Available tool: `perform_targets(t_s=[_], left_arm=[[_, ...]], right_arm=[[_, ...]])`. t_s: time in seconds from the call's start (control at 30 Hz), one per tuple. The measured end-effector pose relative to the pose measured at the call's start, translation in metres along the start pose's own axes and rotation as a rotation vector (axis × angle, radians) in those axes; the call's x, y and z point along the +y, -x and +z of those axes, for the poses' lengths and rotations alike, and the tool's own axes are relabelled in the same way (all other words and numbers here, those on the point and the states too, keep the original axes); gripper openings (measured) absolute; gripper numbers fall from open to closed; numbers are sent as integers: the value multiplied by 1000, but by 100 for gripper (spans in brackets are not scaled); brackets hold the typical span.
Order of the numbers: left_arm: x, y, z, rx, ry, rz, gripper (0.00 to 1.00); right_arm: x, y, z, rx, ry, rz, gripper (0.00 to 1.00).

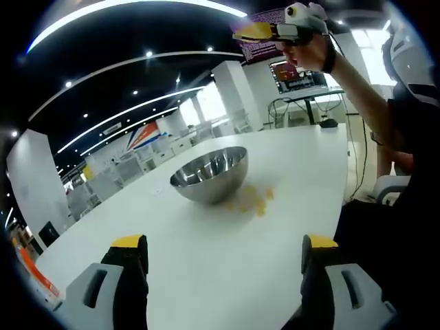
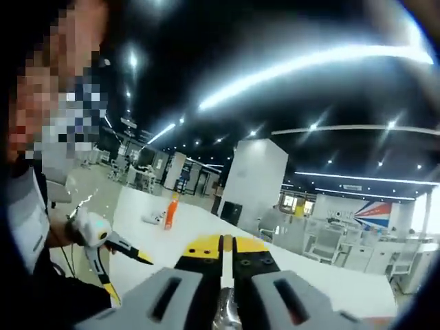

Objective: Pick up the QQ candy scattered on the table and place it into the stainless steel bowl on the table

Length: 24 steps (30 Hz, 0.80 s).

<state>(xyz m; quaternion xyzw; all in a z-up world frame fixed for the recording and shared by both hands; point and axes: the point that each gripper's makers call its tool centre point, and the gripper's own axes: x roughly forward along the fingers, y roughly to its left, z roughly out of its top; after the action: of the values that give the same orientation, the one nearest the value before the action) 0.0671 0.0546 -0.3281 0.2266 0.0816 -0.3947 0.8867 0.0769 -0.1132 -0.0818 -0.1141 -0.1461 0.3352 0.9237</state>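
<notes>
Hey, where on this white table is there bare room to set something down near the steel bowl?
The widest bare stretch of the table lies between the left gripper and the stainless steel bowl. The far end behind the bowl also looks bare. It is crowded right beside the bowl, where the yellow candy is scattered toward the person's side.

We find no text, label, brand or number that we can read in either view. In the left gripper view a dark wall screen [image 1: 267,49] at about one o'clock carries lines of pale writing, too small and blurred to make out. A monitor [image 1: 285,73] just below it glows red, its content likewise illegible to us.
</notes>
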Motion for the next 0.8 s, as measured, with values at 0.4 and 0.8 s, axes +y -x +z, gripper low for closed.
perform_targets(t_s=[0.4, 0.8], left_arm=[[-2, 3, 2, 3, -3, -1, 93], [3, 5, 0, 10, 0, 11, 93]], right_arm=[[-44, -78, -115, 186, -163, -28, 5], [-42, -89, -245, 426, -218, -70, 5]])
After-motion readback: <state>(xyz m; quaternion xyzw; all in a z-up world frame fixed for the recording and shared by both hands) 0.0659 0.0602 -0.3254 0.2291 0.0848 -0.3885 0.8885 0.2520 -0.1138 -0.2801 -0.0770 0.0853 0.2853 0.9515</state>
